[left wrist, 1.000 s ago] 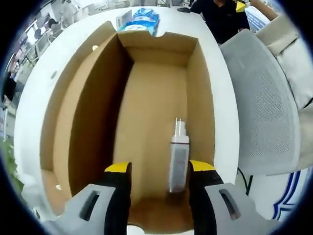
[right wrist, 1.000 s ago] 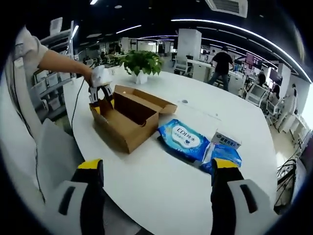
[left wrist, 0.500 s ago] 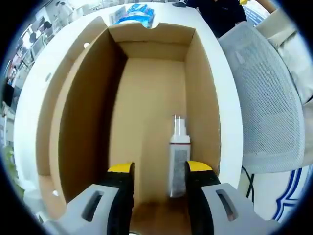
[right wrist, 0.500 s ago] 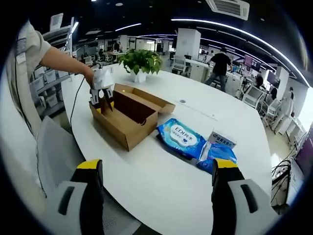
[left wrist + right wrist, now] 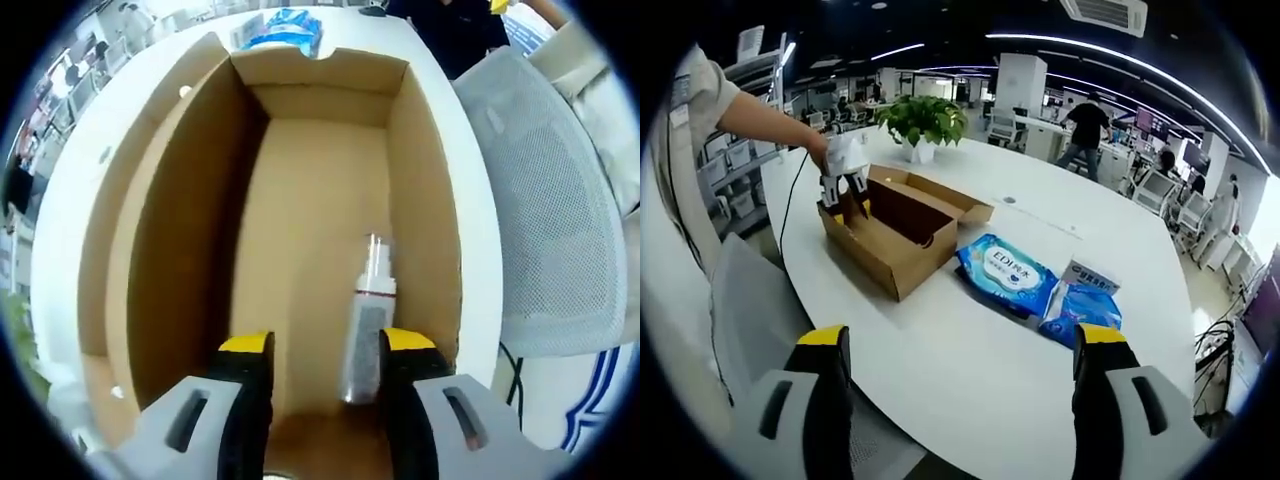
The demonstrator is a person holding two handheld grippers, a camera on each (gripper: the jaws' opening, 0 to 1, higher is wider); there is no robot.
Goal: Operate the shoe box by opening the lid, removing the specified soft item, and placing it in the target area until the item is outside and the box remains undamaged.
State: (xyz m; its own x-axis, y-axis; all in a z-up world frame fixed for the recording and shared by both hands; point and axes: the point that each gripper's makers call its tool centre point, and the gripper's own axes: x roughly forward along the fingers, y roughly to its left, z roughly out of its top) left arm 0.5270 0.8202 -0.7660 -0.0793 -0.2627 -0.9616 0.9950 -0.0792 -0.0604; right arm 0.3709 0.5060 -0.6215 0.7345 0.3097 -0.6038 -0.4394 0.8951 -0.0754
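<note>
The open brown cardboard shoe box (image 5: 190, 230) lies under my left gripper (image 5: 315, 350), whose yellow-tipped jaws stand open just above the near end of the box floor. A small clear spray bottle (image 5: 366, 320) lies on the floor along the right wall, right beside my right-hand jaw. In the right gripper view the same box (image 5: 902, 228) sits on the white table (image 5: 970, 370), with the left gripper (image 5: 843, 195) dipped into its near end. My right gripper (image 5: 958, 360) hangs open over the table, far from the box, with nothing between its jaws.
Blue wet-wipe packs (image 5: 1012, 278) and a smaller blue pack (image 5: 1085, 303) lie on the table right of the box. A potted plant (image 5: 923, 125) stands behind it. A grey mesh chair (image 5: 555, 200) is beside the table edge. People stand far back in the office.
The left gripper view has shifted slightly, so the bottle sits a little lower and to the right. The right gripper view drifted a bit; the box and packs have not moved.
</note>
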